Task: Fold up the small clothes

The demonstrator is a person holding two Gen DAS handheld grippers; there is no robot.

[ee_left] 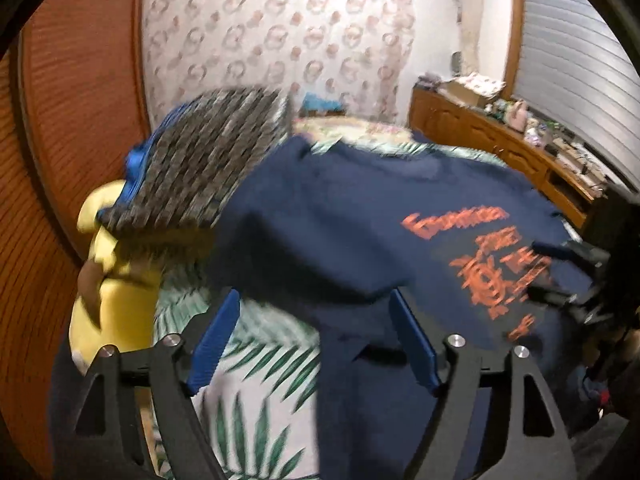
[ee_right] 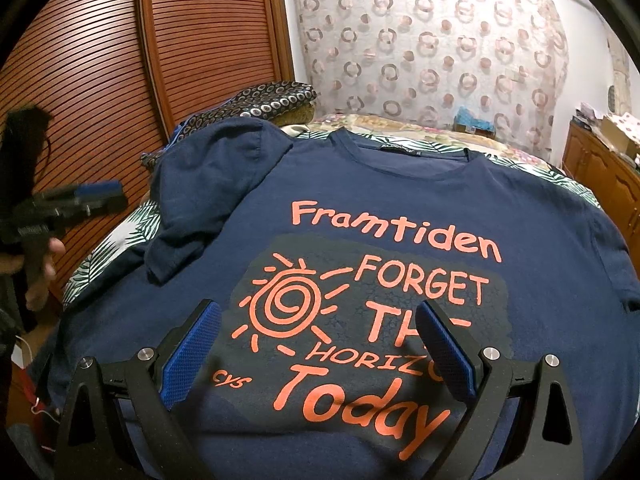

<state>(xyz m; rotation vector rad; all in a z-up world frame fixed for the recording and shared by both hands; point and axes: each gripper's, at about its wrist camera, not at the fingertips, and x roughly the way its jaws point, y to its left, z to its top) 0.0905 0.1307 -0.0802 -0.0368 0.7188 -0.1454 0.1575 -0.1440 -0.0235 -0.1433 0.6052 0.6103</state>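
1. Where the leaf-print bedsheet (ee_right: 120, 236) covers the bed, the navy T-shirt (ee_right: 400, 200) lies flat, print up, one sleeve (ee_right: 208, 184) folded onto its chest.
2. Right gripper (ee_right: 318, 344): above the shirt's print, jaws apart, nothing between.
3. Left gripper (ee_left: 314, 340): at the shirt's edge, jaws apart, pads clear of cloth.

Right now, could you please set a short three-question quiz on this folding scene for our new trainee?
1. True or false: the left sleeve of the navy cotton T-shirt with orange print is folded onto its chest.
2. Which gripper has cloth pinched: A left gripper, B right gripper, C neither?
3. Fill in: the T-shirt lies on a ____-patterned bedsheet.

Key: 1 true; 2 C; 3 leaf.
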